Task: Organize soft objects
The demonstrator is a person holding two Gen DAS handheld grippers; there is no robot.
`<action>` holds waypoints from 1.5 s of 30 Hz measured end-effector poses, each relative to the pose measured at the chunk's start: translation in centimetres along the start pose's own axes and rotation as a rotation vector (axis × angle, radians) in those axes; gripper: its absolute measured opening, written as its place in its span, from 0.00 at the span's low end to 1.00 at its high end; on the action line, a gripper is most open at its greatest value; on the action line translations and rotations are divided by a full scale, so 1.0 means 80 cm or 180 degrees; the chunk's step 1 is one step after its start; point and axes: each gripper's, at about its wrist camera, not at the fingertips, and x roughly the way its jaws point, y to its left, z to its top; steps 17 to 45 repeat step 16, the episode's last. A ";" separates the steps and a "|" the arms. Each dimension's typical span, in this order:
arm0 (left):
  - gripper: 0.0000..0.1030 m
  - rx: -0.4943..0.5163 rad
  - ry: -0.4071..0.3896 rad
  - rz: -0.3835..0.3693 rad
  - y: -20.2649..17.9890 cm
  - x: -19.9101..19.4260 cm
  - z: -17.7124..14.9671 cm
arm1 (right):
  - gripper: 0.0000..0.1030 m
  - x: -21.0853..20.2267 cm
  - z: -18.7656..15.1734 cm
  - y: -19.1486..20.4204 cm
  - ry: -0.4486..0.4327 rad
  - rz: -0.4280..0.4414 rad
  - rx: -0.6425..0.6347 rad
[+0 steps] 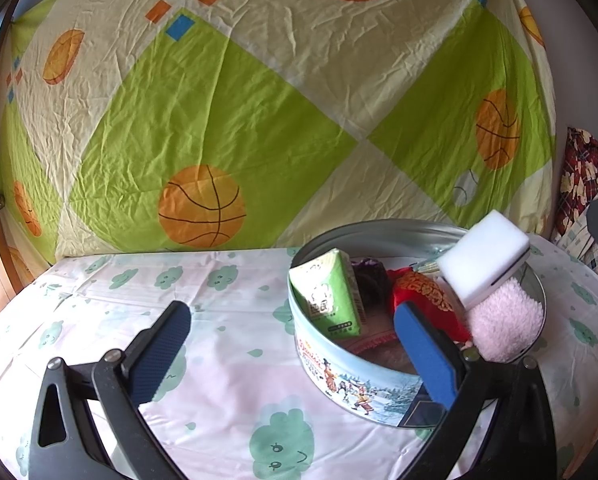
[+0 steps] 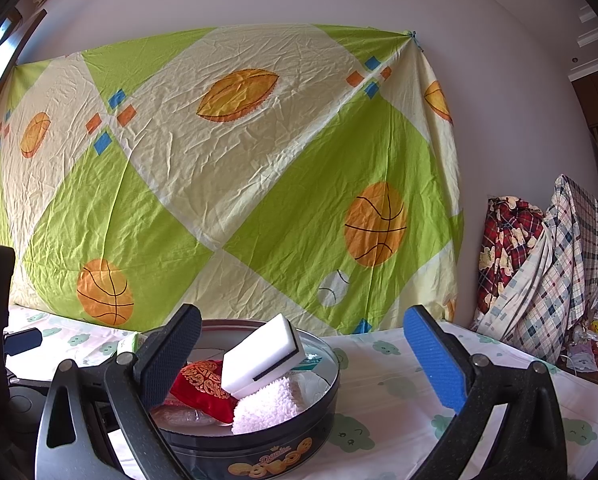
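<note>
Between my left gripper's (image 1: 295,344) wide-spread jaws there is only tablecloth (image 1: 235,364), white with green cloud faces; nothing is held. Its right finger (image 1: 427,356) crosses in front of the round cookie tin (image 1: 339,380), which sits to the right of the gap, not inside it. My right gripper (image 2: 303,360) is also spread wide and empty. Seen from there, the tin (image 2: 259,452) lies low and left in the gap, its near-left part hidden behind my left finger (image 2: 171,356), while the right finger (image 2: 435,364) stands well clear over the cloth (image 2: 383,364).

Inside the tin the soft things are heaped together. A fluffy pink towel (image 1: 507,324) sits at the right side, and a white sponge (image 1: 485,256) with a thin dark layer leans tilted on top of it, rising above the rim. Just left of them lies a red pouch (image 1: 423,292) with gold lettering. At the tin's left wall a green tissue pack (image 1: 331,292) stands upright, tilted against the rim, with something dark behind it that I cannot make out. From the right wrist view the sponge (image 2: 263,356), towel (image 2: 267,404) and pouch (image 2: 203,384) show in the same pile.

Beyond the table hangs a crumpled green and cream sheet (image 2: 227,184) printed with basketballs, pinned across the wall. To the far right, a stack of plaid bedding (image 2: 539,260) leans against the wall.
</note>
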 end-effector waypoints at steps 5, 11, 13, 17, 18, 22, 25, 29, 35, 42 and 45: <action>1.00 -0.0028 0.0058 0.0025 0.002 0.005 0.000 | 0.99 0.000 0.000 0.000 0.0002 0.0001 0.0000; 1.00 -0.0057 0.0095 -0.0044 0.004 0.007 0.000 | 0.99 0.000 -0.001 -0.003 0.0027 -0.0023 0.0006; 1.00 -0.0057 0.0099 -0.0032 0.004 0.007 0.000 | 0.99 0.001 -0.002 -0.006 0.0037 -0.0052 0.0022; 1.00 -0.0067 0.0118 -0.0019 0.004 0.008 0.000 | 0.99 0.006 -0.003 -0.013 0.0098 -0.0194 0.0060; 1.00 -0.0067 0.0118 -0.0019 0.004 0.008 0.000 | 0.99 0.006 -0.003 -0.013 0.0098 -0.0194 0.0060; 1.00 -0.0067 0.0118 -0.0019 0.004 0.008 0.000 | 0.99 0.006 -0.003 -0.013 0.0098 -0.0194 0.0060; 1.00 -0.0067 0.0118 -0.0019 0.004 0.008 0.000 | 0.99 0.006 -0.003 -0.013 0.0098 -0.0194 0.0060; 1.00 -0.0067 0.0118 -0.0019 0.004 0.008 0.000 | 0.99 0.006 -0.003 -0.013 0.0098 -0.0194 0.0060; 1.00 -0.0067 0.0118 -0.0019 0.004 0.008 0.000 | 0.99 0.006 -0.003 -0.013 0.0098 -0.0194 0.0060; 1.00 -0.0067 0.0118 -0.0019 0.004 0.008 0.000 | 0.99 0.006 -0.003 -0.013 0.0098 -0.0194 0.0060; 1.00 -0.0067 0.0118 -0.0019 0.004 0.008 0.000 | 0.99 0.006 -0.003 -0.013 0.0098 -0.0194 0.0060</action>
